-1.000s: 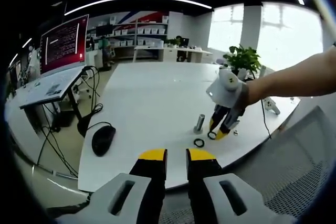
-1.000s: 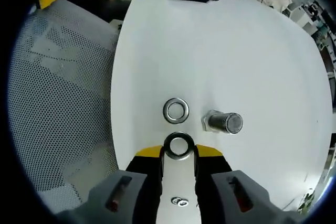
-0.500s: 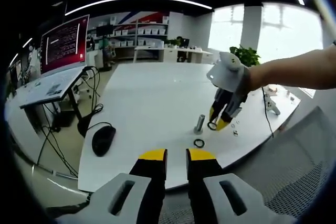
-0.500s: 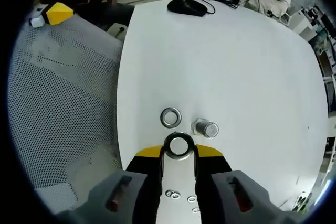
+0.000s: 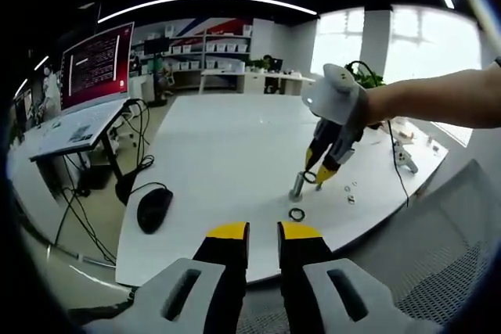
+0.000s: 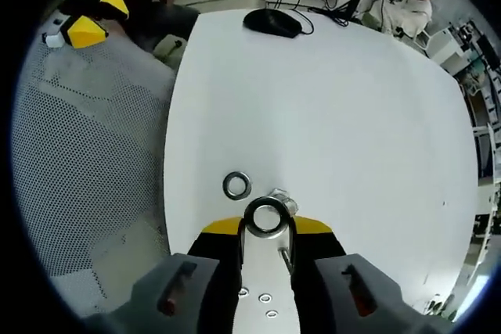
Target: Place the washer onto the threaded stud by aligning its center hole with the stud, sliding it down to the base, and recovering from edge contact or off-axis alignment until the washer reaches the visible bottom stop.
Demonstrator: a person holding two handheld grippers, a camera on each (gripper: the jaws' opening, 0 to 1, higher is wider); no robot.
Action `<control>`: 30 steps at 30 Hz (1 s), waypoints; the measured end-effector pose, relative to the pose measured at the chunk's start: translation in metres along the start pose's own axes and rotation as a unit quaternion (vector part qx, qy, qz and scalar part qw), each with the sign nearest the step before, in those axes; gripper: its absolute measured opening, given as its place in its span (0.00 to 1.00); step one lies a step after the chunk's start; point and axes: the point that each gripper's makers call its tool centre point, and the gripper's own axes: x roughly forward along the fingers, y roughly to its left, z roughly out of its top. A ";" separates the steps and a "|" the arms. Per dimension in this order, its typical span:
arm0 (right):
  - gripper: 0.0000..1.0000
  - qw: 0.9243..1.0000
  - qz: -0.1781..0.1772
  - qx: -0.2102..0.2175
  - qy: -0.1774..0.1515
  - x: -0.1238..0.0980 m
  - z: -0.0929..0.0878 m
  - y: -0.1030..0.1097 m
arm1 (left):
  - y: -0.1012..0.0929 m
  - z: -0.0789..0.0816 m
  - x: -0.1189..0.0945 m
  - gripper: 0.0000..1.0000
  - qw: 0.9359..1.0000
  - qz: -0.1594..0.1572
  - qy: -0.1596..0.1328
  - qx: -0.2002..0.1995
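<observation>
Jaws pinching washer (image 6: 266, 217) above stud (image 6: 279, 200); spare washer (image 6: 236, 185) beside

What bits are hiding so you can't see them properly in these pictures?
- Threaded stud: in the right gripper view the held washer and the right gripper cover most of it, so its base is hidden.
- Whether the hole sits exactly over the stud: too small in the left gripper view.
- Tiny loose parts between the jaws: too small to name.
- Red monitor text: blurred.
</observation>
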 end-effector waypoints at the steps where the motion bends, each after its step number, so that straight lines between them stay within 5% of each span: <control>1: 0.23 1.000 -0.002 0.001 -0.001 0.000 0.001 -0.001 | 0.000 0.000 0.000 0.12 1.000 0.000 0.000 0.000; 30: 0.23 1.000 0.000 0.000 0.016 0.022 -0.001 -0.013 | 0.000 0.001 0.000 0.12 1.000 0.001 -0.004 -0.003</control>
